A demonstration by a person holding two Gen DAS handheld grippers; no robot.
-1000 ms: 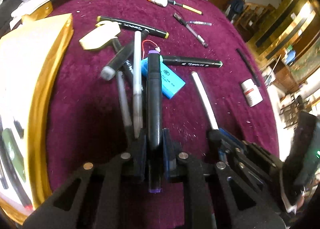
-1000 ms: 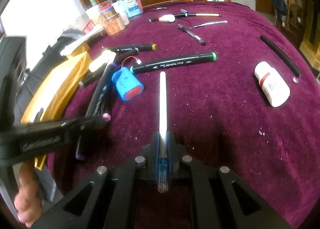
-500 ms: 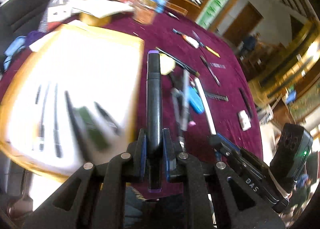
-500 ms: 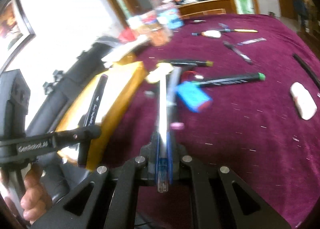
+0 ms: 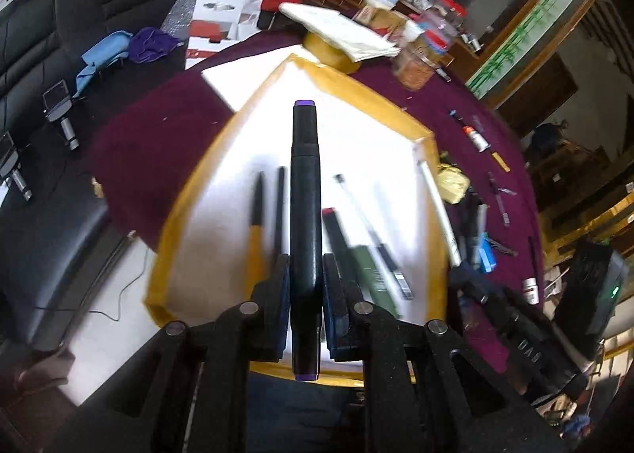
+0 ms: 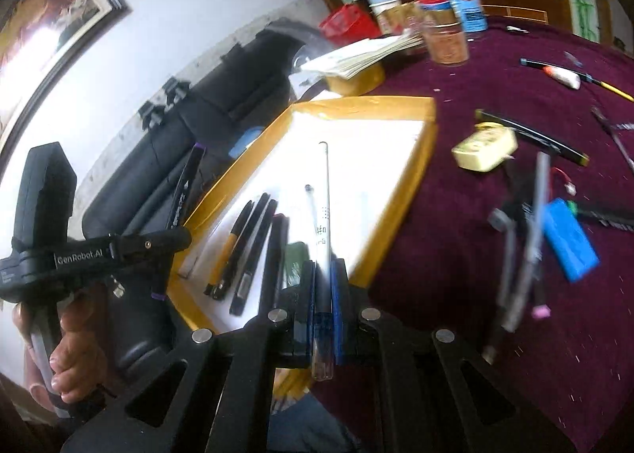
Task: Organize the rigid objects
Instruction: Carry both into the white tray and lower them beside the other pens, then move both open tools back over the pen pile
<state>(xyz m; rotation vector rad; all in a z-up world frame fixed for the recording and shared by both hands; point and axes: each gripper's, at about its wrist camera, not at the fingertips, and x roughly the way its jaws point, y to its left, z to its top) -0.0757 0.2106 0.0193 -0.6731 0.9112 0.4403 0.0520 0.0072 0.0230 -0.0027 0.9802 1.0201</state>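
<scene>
My left gripper (image 5: pixel 304 271) is shut on a thick black marker with purple ends (image 5: pixel 304 191) and holds it above the yellow-rimmed white tray (image 5: pixel 356 92). My right gripper (image 6: pixel 323 278) is shut on a slim white pen (image 6: pixel 325 199), held over the tray's near right part (image 6: pixel 428 136). Several pens and markers (image 6: pixel 245 251) lie side by side in the tray. The left gripper with its marker (image 6: pixel 182 191) also shows in the right wrist view, left of the tray.
On the maroon cloth (image 6: pixel 515 334) right of the tray lie a blue battery pack (image 6: pixel 570 239), a cream block (image 6: pixel 485 146), and several pens (image 6: pixel 519 247). Jars (image 6: pixel 445 37) and a paper stack (image 6: pixel 364 53) stand behind the tray. A black sofa (image 5: pixel 35 37) is at left.
Both grippers have swung left from the pile on the cloth to over the tray, each still holding its pen.
</scene>
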